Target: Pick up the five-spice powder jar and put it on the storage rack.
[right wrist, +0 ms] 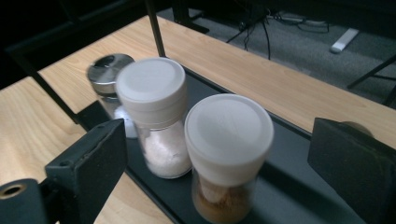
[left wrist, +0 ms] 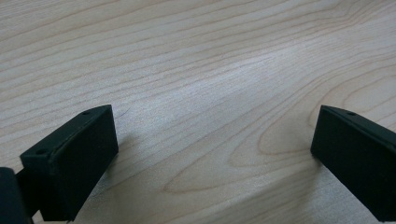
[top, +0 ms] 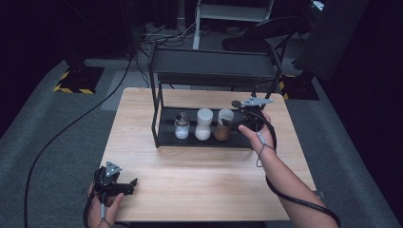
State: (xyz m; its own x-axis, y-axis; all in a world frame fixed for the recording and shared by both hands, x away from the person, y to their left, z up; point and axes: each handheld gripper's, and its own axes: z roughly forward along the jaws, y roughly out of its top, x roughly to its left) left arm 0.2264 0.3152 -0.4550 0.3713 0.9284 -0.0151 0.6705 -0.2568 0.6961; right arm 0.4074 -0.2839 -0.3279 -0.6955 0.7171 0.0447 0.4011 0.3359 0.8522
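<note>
A black two-tier rack [top: 157, 121] stands on the wooden table [top: 199, 175]. Its lower shelf [right wrist: 289, 182] holds three jars in a row: a steel-capped shaker [top: 182, 125] [right wrist: 108, 74] of white grains, a white-capped jar [top: 204, 124] [right wrist: 156, 116] of white powder, and a white-capped jar [top: 223, 125] [right wrist: 229, 154] of brown spice. My right gripper [top: 236, 122] [right wrist: 219, 158] is open, its jaws standing either side of the brown spice jar without touching it. My left gripper [top: 130, 185] [left wrist: 210, 154] is open over bare wood at the table's front left.
The rack's upper shelf [top: 214, 64] hangs over the jars, and its thin posts [right wrist: 156, 28] stand close beside them. Cables [top: 66, 128] trail over the grey carpet to the left. Chairs and stands [top: 266, 33] sit behind the table.
</note>
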